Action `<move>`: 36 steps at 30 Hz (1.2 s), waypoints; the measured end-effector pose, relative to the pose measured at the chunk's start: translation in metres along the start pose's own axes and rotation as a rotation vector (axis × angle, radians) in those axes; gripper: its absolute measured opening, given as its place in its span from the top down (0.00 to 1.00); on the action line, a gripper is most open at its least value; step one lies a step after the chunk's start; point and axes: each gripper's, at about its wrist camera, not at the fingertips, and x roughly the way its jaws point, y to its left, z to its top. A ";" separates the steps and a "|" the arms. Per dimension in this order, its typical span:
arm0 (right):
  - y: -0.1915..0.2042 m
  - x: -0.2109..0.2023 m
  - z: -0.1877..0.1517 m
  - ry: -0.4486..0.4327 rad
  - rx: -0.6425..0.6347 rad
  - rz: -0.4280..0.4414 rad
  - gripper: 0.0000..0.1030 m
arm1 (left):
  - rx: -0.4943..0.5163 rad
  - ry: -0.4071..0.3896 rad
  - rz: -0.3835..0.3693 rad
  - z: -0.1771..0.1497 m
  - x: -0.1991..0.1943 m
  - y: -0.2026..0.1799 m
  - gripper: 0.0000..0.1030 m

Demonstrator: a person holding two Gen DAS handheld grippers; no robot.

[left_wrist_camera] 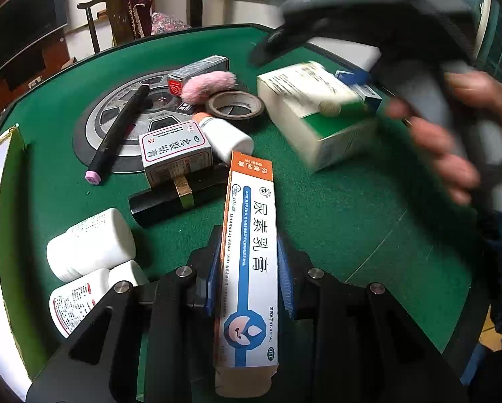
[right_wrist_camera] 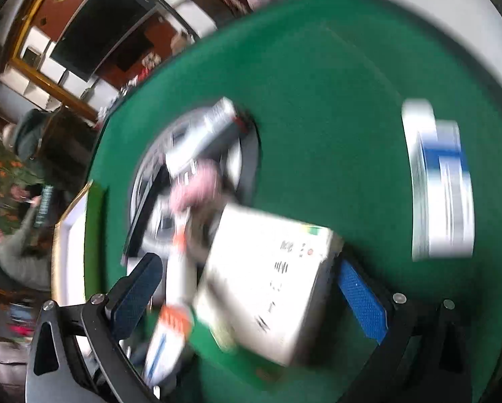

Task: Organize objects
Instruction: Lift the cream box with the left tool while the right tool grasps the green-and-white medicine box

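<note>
Clamping the long orange-and-white cardboard ointment box (left_wrist_camera: 251, 268), the left gripper (left_wrist_camera: 249, 268) holds it above the green felt bench (left_wrist_camera: 334, 221). The right gripper (right_wrist_camera: 251, 299) stands open around the large white-and-green carton (right_wrist_camera: 267, 285); motion blur hides any contact. Next probably comes placing the box tidily.

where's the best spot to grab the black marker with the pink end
Grip the black marker mid-barrel from straight above, jaws across its narrow width. It lies flat and slanted on the table's round centre plate, with bare space along both long sides; the small box crowds only the right.
</note>
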 end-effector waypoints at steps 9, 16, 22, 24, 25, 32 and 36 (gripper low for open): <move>0.011 0.001 -0.029 0.028 -0.122 -0.133 0.01 | 0.009 -0.001 0.009 -0.001 0.000 -0.001 0.72; -0.001 0.007 -0.050 -0.018 -0.138 -0.039 0.28 | 0.009 -0.010 0.022 -0.003 -0.001 0.000 0.74; -0.006 -0.016 -0.054 -0.101 -0.110 0.028 0.32 | -0.067 -0.055 -0.012 -0.001 -0.012 0.015 0.74; -0.006 -0.021 -0.053 -0.126 -0.108 0.038 0.32 | -0.085 -0.052 -0.019 -0.001 -0.012 0.018 0.74; -0.005 -0.023 -0.051 -0.124 -0.106 0.046 0.32 | -0.089 -0.051 -0.015 -0.001 -0.012 0.019 0.74; 0.007 -0.035 -0.045 -0.187 -0.103 0.152 0.32 | -0.085 -0.081 -0.015 0.001 -0.023 0.017 0.74; 0.024 -0.040 -0.055 -0.215 -0.151 0.148 0.32 | -0.116 -0.137 0.018 0.002 -0.037 0.025 0.73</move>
